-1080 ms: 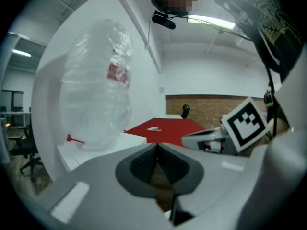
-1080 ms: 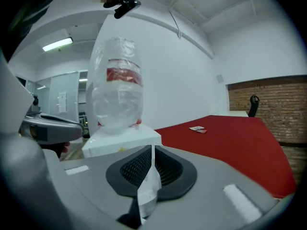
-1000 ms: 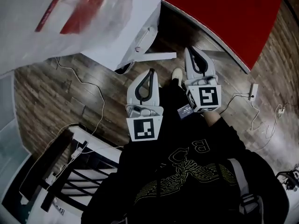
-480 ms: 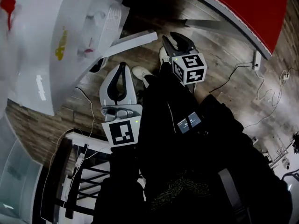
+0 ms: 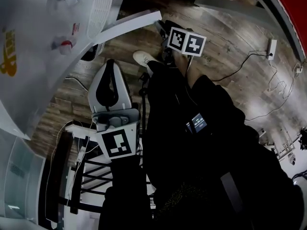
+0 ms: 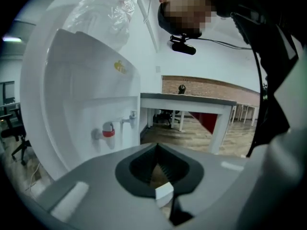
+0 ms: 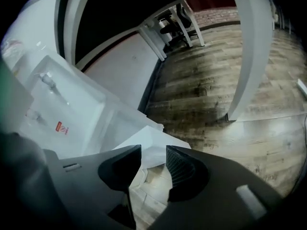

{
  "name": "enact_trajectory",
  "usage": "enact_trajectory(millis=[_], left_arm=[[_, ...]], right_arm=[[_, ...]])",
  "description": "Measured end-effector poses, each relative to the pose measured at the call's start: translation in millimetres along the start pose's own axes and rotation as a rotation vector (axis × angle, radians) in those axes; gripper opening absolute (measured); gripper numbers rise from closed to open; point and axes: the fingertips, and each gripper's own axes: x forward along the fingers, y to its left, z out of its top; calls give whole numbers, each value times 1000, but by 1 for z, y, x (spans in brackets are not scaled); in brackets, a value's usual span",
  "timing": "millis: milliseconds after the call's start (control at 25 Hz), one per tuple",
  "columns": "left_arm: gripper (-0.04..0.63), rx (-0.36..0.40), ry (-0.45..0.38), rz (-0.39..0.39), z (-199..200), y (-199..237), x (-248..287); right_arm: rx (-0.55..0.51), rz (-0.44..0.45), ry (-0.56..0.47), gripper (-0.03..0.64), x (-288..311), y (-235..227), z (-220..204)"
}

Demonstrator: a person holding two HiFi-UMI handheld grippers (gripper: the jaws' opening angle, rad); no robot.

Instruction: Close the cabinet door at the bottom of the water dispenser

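The white water dispenser (image 5: 43, 47) fills the upper left of the head view, and its red tap (image 6: 108, 131) shows in the left gripper view. Its bottom cabinet door (image 5: 132, 24) stands open, swung out over the wooden floor. My right gripper (image 5: 164, 27) reaches down to the door's free end. Its jaws are opening, with the door's white edge (image 7: 156, 145) seen through the gap (image 7: 153, 158) just past the tips and no pad pressing on it. My left gripper (image 5: 110, 66) hangs beside the dispenser, shut (image 6: 156, 147) and holding nothing.
A power strip (image 5: 272, 49) and cables lie on the floor at the right. A black rack (image 5: 72, 176) stands at lower left. The person's shoe (image 5: 144, 59) is close to the door. White table legs (image 7: 249, 56) rise beyond the door.
Both grippers have dropped lower. The right one has rolled over, come down to the open door's end and its jaws have parted. The head view now shows more of the dispenser's front.
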Motion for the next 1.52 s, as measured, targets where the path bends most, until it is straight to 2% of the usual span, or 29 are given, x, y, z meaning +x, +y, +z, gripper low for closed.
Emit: enact_trajectory(millis=[160,400,680,800,920,960,1000,1160,1520], left_arm=[[8,-3,-27,-1,8,3,6],[7,-26,-21,8,6,2,11],[7,-38,21,19,-9,11,16],[8,-45,33,25,-12,14,19],[7,-62,38,18,-12,10,25],[6,-67,39,11,-12,7,28],[7,-68,41,3,-12,3,30],[6,-71,44,-4,-12,-5,35],[7,-84,41,36,-11,6,38]], right_arm=[[38,20,2,152,10,5,-3],[102,89,-27,143,25,14,23],[21,158,-62,150,66,42,78],[-23,200,-46,152,90,62,99],[-15,240,-3,152,112,84,115],[-20,239,17,147,118,89,119],[-39,230,37,114,124,94,122],[-107,209,60,94,142,108,133],[-177,230,84,83,158,132,134]])
